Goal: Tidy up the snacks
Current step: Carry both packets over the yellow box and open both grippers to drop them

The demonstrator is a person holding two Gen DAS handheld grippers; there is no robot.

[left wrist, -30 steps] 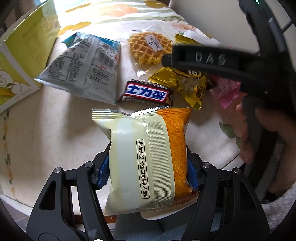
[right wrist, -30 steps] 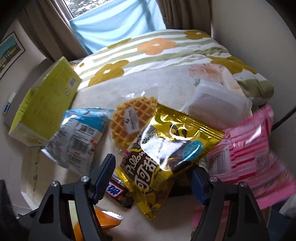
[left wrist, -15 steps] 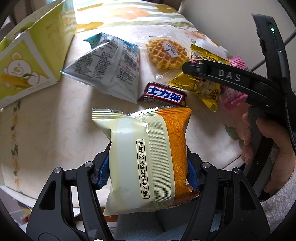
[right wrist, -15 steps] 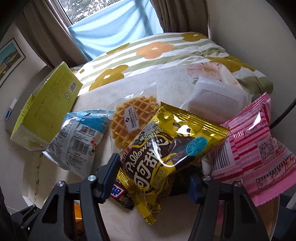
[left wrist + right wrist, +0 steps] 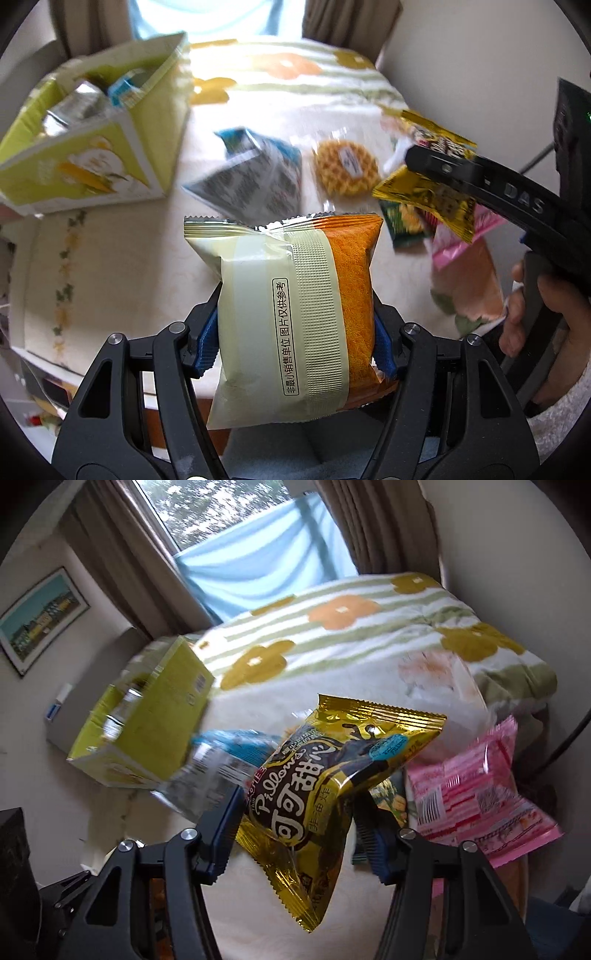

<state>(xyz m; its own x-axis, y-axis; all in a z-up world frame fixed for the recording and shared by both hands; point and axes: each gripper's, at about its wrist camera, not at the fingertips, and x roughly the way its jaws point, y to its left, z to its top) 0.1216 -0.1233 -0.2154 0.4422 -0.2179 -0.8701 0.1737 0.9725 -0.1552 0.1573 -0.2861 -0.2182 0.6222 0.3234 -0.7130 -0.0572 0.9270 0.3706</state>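
Note:
My left gripper is shut on a cream-and-orange snack packet and holds it above the table. My right gripper is shut on a gold Pillows snack bag, lifted off the table; this bag and the right gripper's arm also show in the left wrist view. An open yellow-green cardboard box stands at the table's far left with packets inside; it shows in the right wrist view too.
On the cream tablecloth lie a blue-and-silver bag, a wrapped waffle, a green packet and a pink striped bag. A flowered blanket lies behind, under a window. A wall stands at the right.
Both grippers have risen and pulled back. The right gripper closed on the gold bag and lifted it off the pile. The yellow-green box's open top has come into the left view.

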